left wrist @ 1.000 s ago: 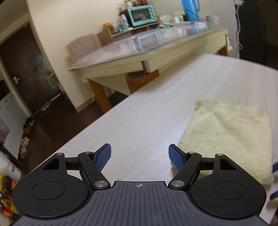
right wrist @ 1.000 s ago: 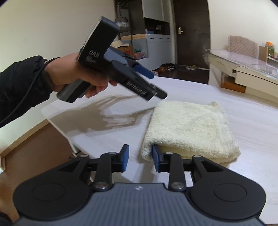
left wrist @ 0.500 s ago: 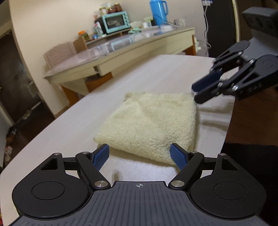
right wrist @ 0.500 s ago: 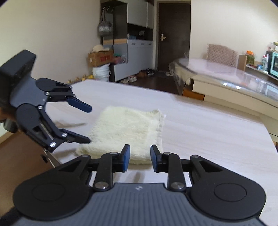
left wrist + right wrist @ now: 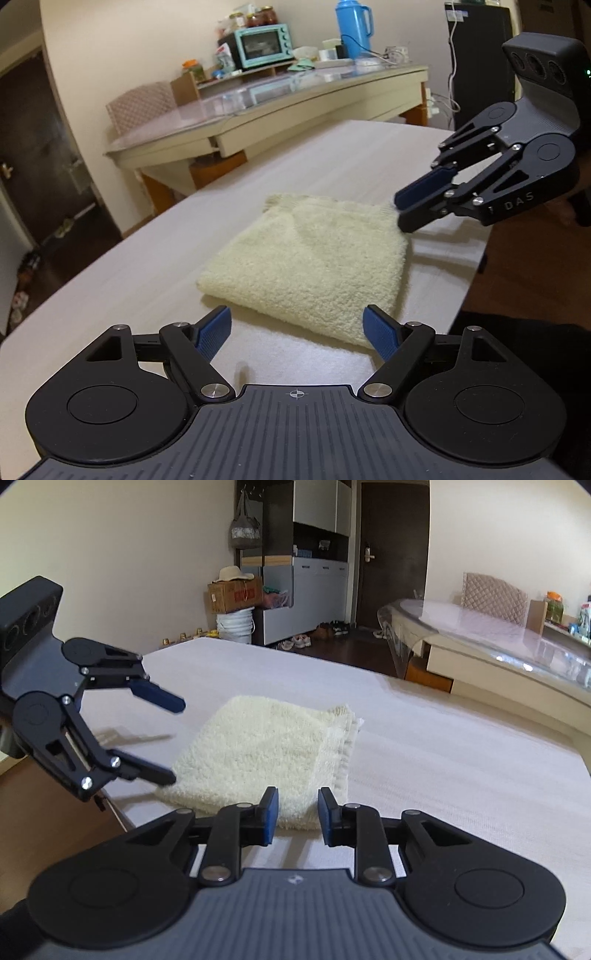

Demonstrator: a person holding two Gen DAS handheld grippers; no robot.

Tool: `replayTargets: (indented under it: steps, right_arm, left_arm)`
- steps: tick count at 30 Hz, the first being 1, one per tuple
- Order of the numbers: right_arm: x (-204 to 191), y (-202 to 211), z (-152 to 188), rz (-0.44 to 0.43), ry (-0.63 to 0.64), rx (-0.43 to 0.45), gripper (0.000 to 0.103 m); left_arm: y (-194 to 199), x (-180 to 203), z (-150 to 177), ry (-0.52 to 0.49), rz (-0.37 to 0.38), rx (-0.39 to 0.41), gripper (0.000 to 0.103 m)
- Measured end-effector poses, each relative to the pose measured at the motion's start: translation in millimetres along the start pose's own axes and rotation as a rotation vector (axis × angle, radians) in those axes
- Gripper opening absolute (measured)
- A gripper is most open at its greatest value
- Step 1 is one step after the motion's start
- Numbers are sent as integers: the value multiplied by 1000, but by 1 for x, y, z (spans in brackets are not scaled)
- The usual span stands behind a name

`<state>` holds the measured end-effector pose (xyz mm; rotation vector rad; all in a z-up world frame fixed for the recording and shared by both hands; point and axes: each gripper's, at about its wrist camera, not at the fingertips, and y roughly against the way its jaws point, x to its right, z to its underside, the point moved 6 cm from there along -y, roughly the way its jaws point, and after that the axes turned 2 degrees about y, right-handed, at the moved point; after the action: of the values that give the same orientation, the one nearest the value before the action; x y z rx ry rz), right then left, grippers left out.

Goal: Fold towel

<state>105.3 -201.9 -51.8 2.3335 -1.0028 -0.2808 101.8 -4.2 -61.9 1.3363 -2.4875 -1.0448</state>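
the left gripper (image 5: 297, 328) is opening its empty fingers wide beside the folded towel (image 5: 310, 266) on the surface (image 5: 122, 266), while the right gripper (image 5: 297, 814) is hovering with fingers narrowly apart, gripping nothing, seemingly readying another fold.

Folded cream towel (image 5: 269, 749) on table (image 5: 443, 746) — right claw (image 5: 295, 812) narrow, left claw (image 5: 173, 738) opening beside it

A teal toaster oven (image 5: 263, 45) and blue thermos (image 5: 351, 20) stand on a glass-topped side table (image 5: 280, 107).
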Motion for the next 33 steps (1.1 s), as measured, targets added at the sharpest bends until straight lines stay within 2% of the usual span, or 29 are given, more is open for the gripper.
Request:
replayTargets:
  steps: [4,7,10,14,20,28,33]
  right_arm:
    - [0,-2,2,6,-26,11,26]
    - [-2,1,1,0,-53,16,26]
    - [-2,0,4,-5,-54,2,26]
    - [-4,-3,8,-1,-50,-7,26]
    - [-7,-13,1,11,-49,1,25]
    - [-10,-26,-4,30,-64,3,27]
    - [-9,-16,0,33,-94,4,31]
  left_arm:
    - [-3,-6,-3,-10,-17,-2,87]
    - [6,-2,-8,11,33,9,85]
    - [8,11,-5,-26,56,-3,85]
    - [-2,15,1,-46,19,-16,87]
    - [-11,-4,1,-46,-36,-12,87]
    - [-13,-20,3,22,-57,-15,87]
    - [-7,-17,6,124,-112,-4,93]
